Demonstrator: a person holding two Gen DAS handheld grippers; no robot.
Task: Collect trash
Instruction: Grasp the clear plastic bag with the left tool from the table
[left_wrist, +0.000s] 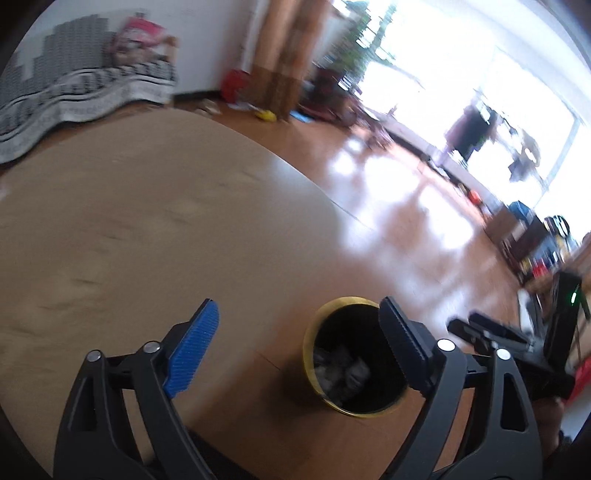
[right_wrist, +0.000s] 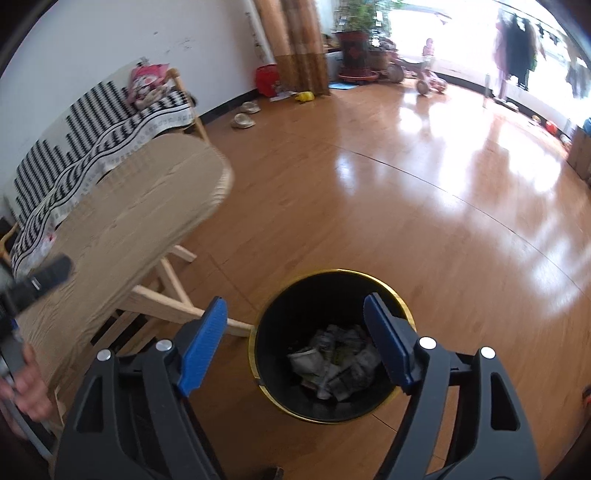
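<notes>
Both tongs gaping, angled down — right tongs (right_wrist: 295, 332) above bin (right_wrist: 291, 306).

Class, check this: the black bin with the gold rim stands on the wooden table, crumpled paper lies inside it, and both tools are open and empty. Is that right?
One detail is wrong. The bin stands on the wooden floor beside the table, as the right wrist view shows. Crumpled paper lies inside, and the left tool and right tool are open and empty.
</notes>
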